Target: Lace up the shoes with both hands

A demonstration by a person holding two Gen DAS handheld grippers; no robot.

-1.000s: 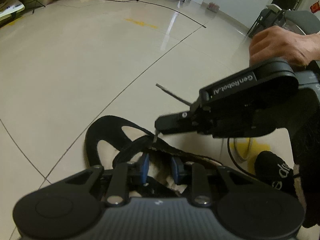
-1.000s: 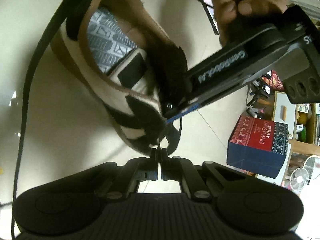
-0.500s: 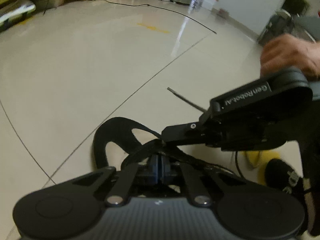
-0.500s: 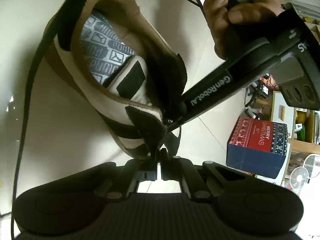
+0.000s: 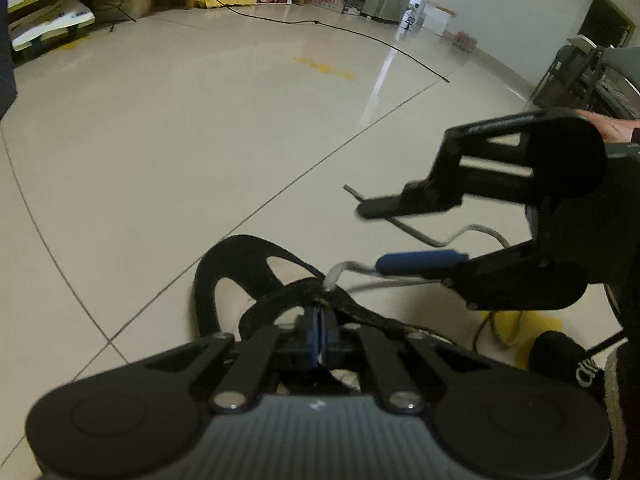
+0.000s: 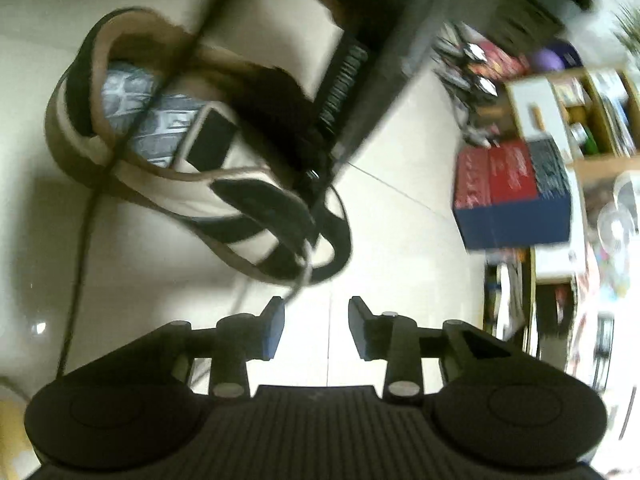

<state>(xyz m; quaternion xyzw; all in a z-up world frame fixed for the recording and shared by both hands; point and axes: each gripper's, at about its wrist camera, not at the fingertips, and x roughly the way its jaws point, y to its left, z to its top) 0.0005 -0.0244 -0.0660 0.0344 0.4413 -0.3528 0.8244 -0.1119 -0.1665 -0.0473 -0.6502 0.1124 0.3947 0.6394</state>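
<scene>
**Lacing a shoe on the tiled floor: left tongs pinch, right tongs spread**

Pinching the pale lace (image 5: 338, 272) at the eyelet edge, the left tongs (image 5: 319, 330) are pressed together, their blue pads meeting over the front of the shoe (image 5: 240, 264). From that pinch the lace rises a little, then runs off to the right across the floor (image 5: 160, 160), its dark tip lying just beyond the upper finger of the other tool.

The right tongs (image 5: 400, 236) are opening. In the left view the bare black finger stands above and the blue-padded one below, with a stretch of lace passing between them; neither pad presses on it. In the right view the two blue pads (image 6: 274, 330) stand well apart, the gap between them is bare floor, and the lace end hangs just off the left pad.

The shoe sits on the floor, cream and tan with black stripes. Its grey insole (image 6: 132, 116) bears a repeated printed pattern, too blurred to read. The left tool's arm carries white lettering in the right view, smeared by motion and unreadable.

A red and navy box (image 6: 516, 196) stands on the floor to the right; its print is blurred. At the lower right of the left view, a black item (image 5: 568, 364) shows white letters that are cut off. A black cable (image 5: 360, 36) trails across the far floor.
</scene>
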